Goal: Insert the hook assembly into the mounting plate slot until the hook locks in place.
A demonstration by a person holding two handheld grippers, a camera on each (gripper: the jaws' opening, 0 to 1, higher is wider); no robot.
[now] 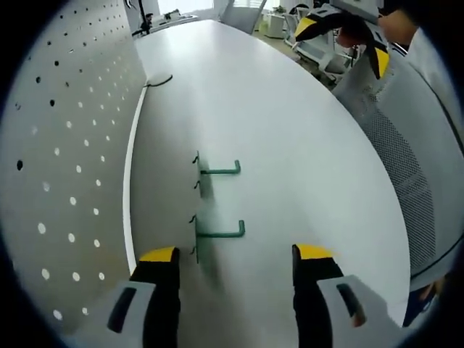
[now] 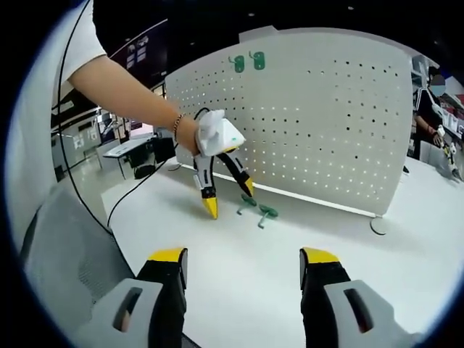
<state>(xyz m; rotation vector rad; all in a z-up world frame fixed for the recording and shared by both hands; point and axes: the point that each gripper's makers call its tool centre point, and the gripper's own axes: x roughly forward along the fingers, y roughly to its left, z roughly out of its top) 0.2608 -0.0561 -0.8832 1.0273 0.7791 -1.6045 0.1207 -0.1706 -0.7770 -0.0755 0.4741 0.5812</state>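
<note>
Hooks: two green peg hooks lie on the white counter point(image 1: 304, 145), near hook point(image 1: 219, 233) and far hook point(image 1: 217, 171), side by side just in front of the perforated pegboard panel point(image 1: 65, 145); in the right gripper view the same pair shows as small green pieces point(image 2: 259, 209) on the counter below the panel point(image 2: 326, 123); two more green hooks point(image 2: 247, 62) already hang near the panel's top edge

Left tongs point(image 1: 235, 254): wide open, empty, hovering just short of the near hook, which sits between the tips; right gripper view shows the left tongs point(image 2: 228, 197) pointed down at the counter just beside the hooks, not touching as far as I can tell

Right tongs point(image 2: 243, 257): also wide open, nothing held, well back from the hooks; seen in the left gripper view at the far edge of the counter point(image 1: 346, 40)

Step, as I read it: approach for pickup, nothing grasped or inserted yet

Next move calls for: lower left tongs over the near hook, close on its shank; then carry it to the panel and line its back prongs with a hole pair; prongs are small, alignment looks fiddly
</note>
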